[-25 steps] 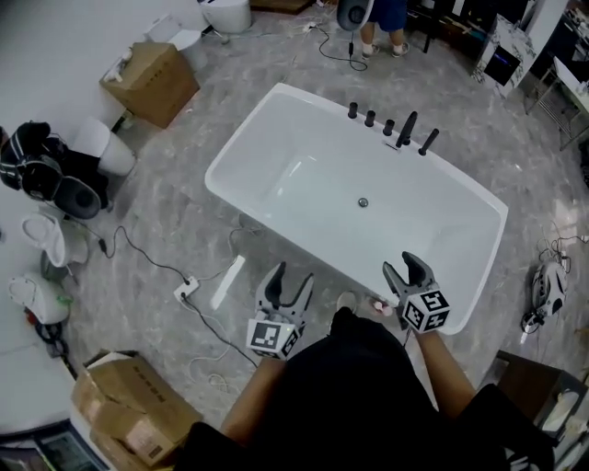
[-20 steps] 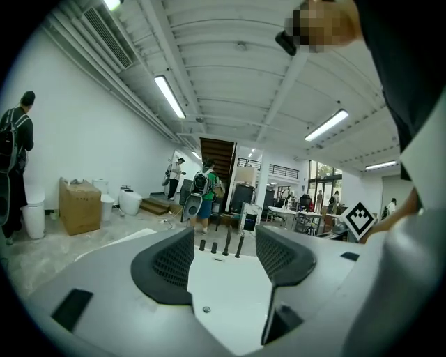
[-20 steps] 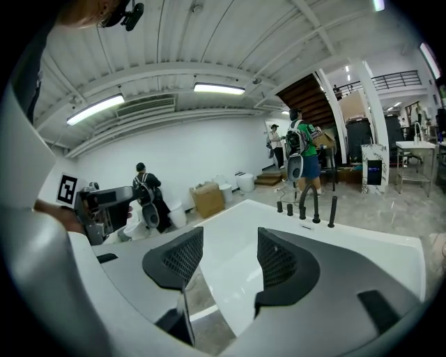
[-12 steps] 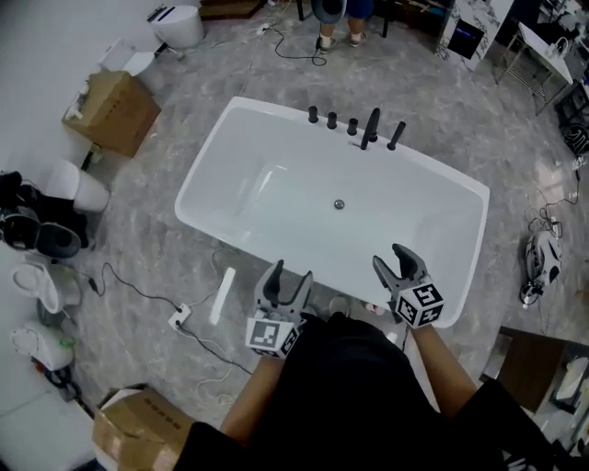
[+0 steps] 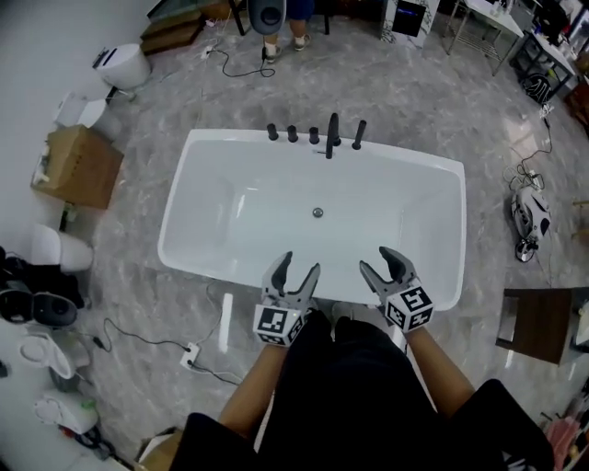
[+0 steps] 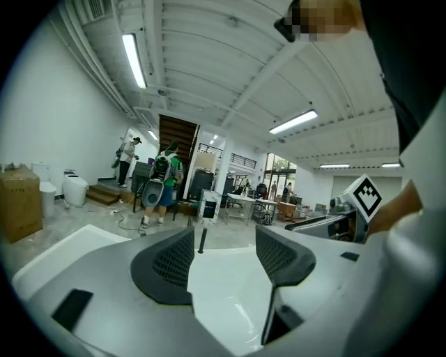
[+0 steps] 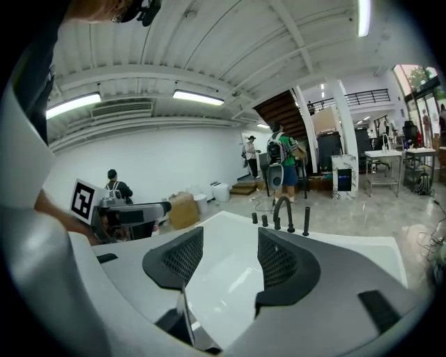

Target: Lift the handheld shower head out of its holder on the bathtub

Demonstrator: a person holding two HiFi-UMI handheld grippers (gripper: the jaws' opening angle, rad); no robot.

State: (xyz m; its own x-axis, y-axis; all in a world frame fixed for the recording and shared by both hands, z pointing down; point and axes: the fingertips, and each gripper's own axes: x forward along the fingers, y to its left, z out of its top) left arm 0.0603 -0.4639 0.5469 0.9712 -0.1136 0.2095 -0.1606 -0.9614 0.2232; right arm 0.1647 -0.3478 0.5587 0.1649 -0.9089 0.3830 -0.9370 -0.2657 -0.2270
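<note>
A white bathtub (image 5: 212, 147) lies across the middle of the head view. A row of black fittings stands on its far rim, among them a curved spout (image 5: 332, 134). At the row's right end is the slim black handheld shower head (image 5: 359, 134), upright in its holder; it also shows in the right gripper view (image 7: 305, 220). My left gripper (image 5: 299, 264) and right gripper (image 5: 378, 259) hover over the near rim, far from the fittings. Both are open with nothing between the fingers. In the left gripper view one black rod (image 6: 202, 240) shows between the jaws; which fitting it is I cannot tell.
A cardboard box (image 5: 75, 166) and toilets (image 5: 124, 66) stand on the floor at the left. Cables and a power strip (image 5: 191, 352) lie near the front left. A person (image 5: 276, 18) stands beyond the tub. A tool (image 5: 529, 216) and a brown board (image 5: 538, 322) are at the right.
The view has swung round, so the tub now sits square in front with the fittings straight ahead. Both grippers stay open over the near rim, a little closer together.
</note>
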